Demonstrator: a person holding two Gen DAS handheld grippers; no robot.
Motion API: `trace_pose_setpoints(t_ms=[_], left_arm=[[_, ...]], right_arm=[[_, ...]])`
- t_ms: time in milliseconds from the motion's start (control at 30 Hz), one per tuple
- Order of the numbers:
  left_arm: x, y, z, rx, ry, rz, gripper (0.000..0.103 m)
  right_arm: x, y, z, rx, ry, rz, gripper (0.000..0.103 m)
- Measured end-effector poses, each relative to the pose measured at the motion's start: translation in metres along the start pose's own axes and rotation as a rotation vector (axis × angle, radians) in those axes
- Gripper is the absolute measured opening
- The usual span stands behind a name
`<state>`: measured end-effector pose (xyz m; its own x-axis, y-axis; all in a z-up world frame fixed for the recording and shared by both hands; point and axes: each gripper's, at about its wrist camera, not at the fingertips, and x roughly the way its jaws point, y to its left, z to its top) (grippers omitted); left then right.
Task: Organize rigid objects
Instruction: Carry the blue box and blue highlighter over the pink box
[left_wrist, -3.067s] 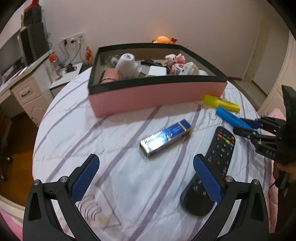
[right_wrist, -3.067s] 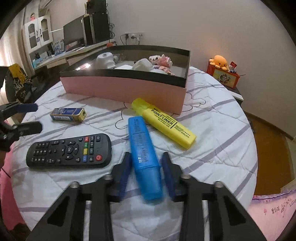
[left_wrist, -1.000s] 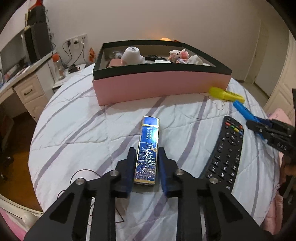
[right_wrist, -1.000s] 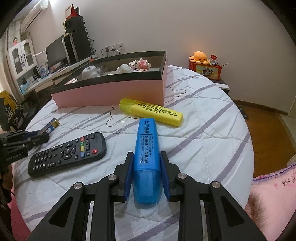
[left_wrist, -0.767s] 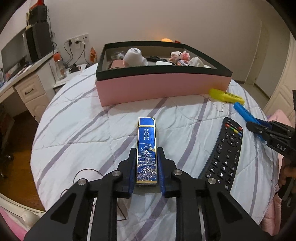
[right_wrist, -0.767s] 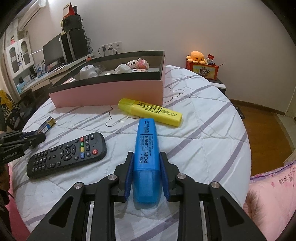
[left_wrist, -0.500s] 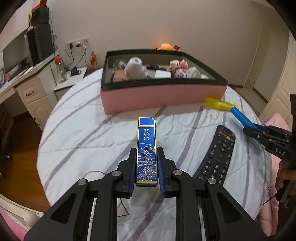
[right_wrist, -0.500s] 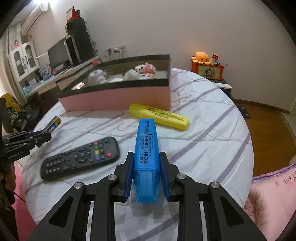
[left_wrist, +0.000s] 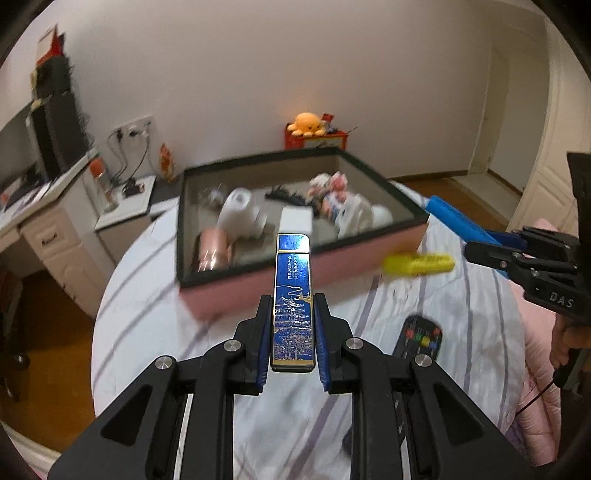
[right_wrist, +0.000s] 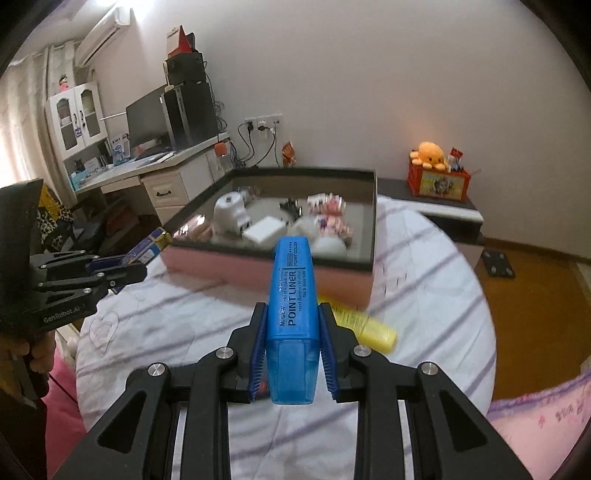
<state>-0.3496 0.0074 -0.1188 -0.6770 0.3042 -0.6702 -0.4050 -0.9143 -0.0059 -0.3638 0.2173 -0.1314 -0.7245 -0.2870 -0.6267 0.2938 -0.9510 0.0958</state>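
Left wrist view: left gripper (left_wrist: 292, 338) jaws pinch a blue foil box (left_wrist: 293, 299), raised off the round bed toward the pink tray (left_wrist: 369, 264), likely for dropping in.

Right wrist view: right gripper (right_wrist: 292, 349) jaws clamp the blue highlighter (right_wrist: 291, 314) likewise; yellow highlighter (right_wrist: 364, 325) waits beside the tray.

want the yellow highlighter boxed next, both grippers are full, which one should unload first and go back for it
Probably the right. The right gripper, shut on the blue highlighter, has the yellow highlighter lying just beside it, near the pink box. The left gripper holds the blue packet farther over.
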Motion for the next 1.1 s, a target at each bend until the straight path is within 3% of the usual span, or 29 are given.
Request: trace_pose_setpoints(t_ms=[167, 467, 800, 1100], left_arm=[[0.026, 0.004, 0.033, 0.019, 0.008, 0.001, 0.020], [0.081, 0.018, 0.063, 0.011, 0.057, -0.001, 0.020], [0.121, 0.028, 0.060, -0.003, 0.121, 0.012, 0.021], [0.126, 0.026, 0.055, -0.009, 0.129, 0.022, 0.021]], right_arm=[[0.024, -0.013, 0.031, -0.022, 0.002, -0.023, 0.027], [0.090, -0.039, 0.077, -0.038, 0.055, -0.092, 0.027], [0.143, -0.047, 0.086, -0.059, 0.146, -0.157, 0.027], [0.140, -0.051, 0.081, -0.047, 0.126, -0.165, 0.028]])
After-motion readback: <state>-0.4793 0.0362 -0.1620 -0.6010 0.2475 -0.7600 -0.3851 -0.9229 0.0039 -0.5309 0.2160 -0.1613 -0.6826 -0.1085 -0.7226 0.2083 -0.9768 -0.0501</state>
